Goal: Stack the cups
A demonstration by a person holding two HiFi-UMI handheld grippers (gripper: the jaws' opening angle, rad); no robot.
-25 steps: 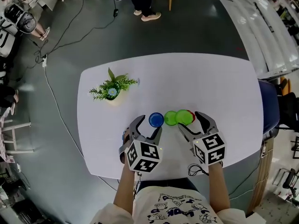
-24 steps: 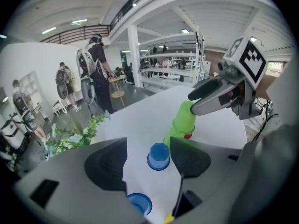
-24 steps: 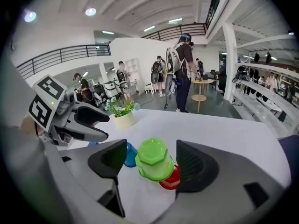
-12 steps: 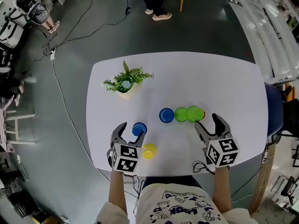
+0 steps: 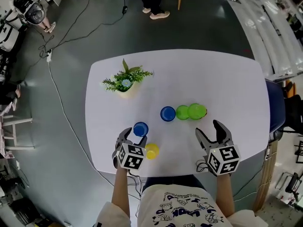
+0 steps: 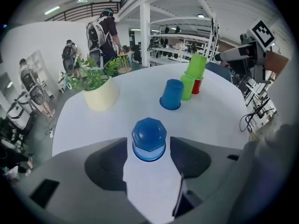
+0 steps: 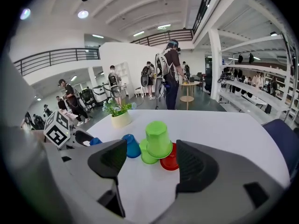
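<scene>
Left gripper (image 6: 148,144) is held open, jaws set either side of an upturned blue cup (image 6: 149,139) on the desk (image 5: 222,79). A thin gap is seen on each side, so the cup is not gripped. A yellow cup (image 5: 151,151) is parked just right of that gripper. Right gripper (image 7: 151,153) is held wide open, with nothing between the jaws. Straight ahead of it a row is seen: second blue cup (image 7: 131,146), low green cup (image 7: 146,156), then a tall green cup (image 7: 158,139) stacked on a red cup (image 7: 170,162). A potted plant (image 5: 125,82) is placed well ahead and left of the left gripper.
</scene>
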